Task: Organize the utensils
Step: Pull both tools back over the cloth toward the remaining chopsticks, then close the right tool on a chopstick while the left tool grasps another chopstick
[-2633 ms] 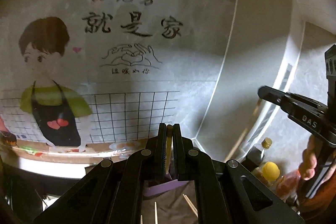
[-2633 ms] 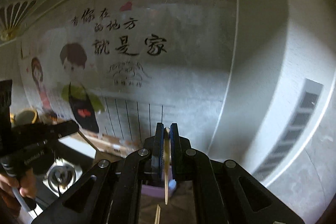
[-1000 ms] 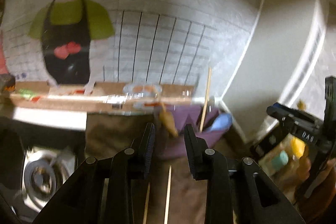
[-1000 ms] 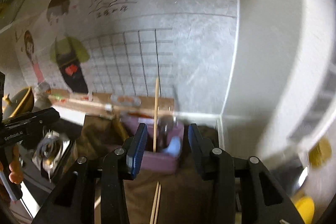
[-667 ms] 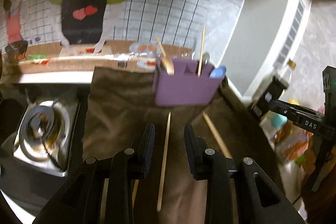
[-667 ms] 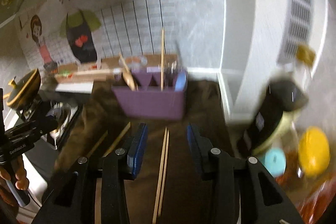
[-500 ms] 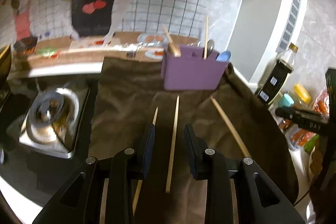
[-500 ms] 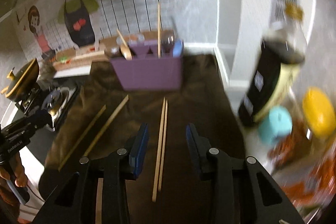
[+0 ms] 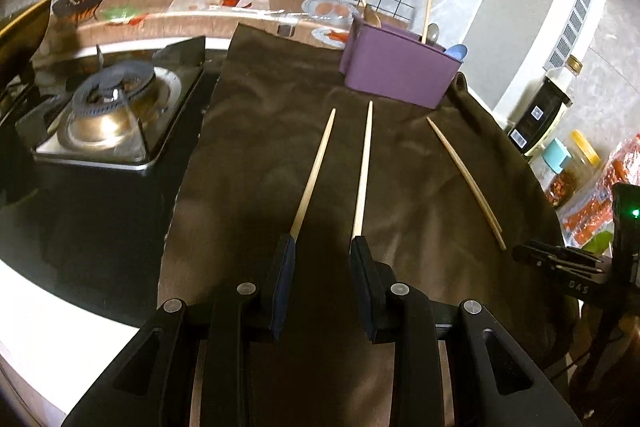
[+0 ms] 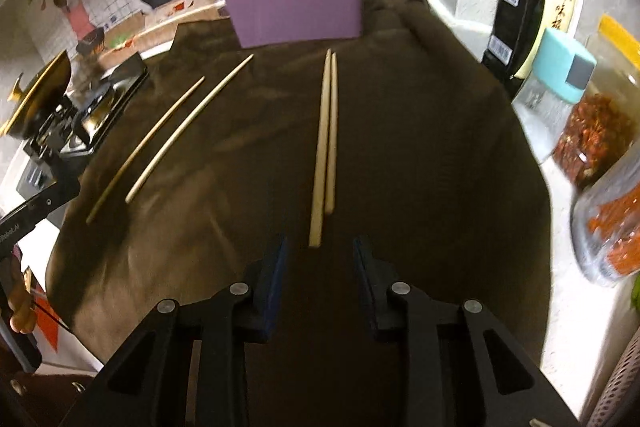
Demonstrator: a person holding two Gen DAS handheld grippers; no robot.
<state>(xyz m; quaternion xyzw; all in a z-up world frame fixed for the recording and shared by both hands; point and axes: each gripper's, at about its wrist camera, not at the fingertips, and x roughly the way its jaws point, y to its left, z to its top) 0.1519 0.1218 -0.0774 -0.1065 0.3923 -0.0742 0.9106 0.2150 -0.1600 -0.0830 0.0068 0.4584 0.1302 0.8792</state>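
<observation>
chopsticks [image 10: 325, 131] loose on cloth [image 10: 420, 147], right gripper [image 10: 319, 247] closing empty.

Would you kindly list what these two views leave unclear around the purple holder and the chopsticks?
- Purple holder interior: both views, hidden by its front wall.
- Near ends of the two left chopsticks: left wrist view, behind the left hand-held gripper fingertips.
- Jar contents: right wrist view, blurred.

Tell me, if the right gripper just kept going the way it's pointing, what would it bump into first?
Probably the pair of chopsticks lying together on the brown cloth; the right gripper, its closing jaws empty, lines up with their near ends.
</observation>
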